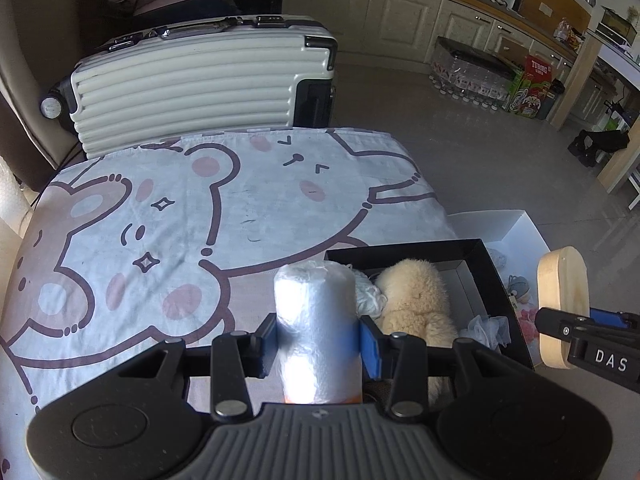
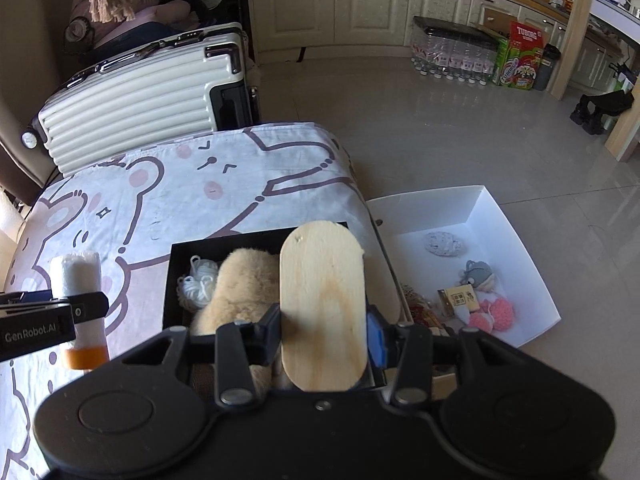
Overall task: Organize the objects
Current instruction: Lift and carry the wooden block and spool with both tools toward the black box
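Note:
My left gripper [image 1: 318, 342] is shut on a white roll of plastic bags [image 1: 316, 312] with an orange band at its base, held upright over the bear-print cloth just left of the black box [image 1: 404, 249]. The same roll [image 2: 78, 280] shows at the left of the right wrist view. My right gripper [image 2: 326, 338] is shut on an oval wooden board [image 2: 323, 304], held above the black box [image 2: 200, 246]. That board [image 1: 562, 304] appears at the right edge of the left wrist view. Inside the box lie a beige plush toy [image 2: 240, 284] and white yarn [image 2: 198, 286].
A white tray [image 2: 520, 240] on the floor right of the table holds a grey pouch, a grey plush, a small card and pink knitted pieces. A white suitcase [image 1: 188, 88] stands behind the table. Cabinets, bottled water and cartons line the far wall.

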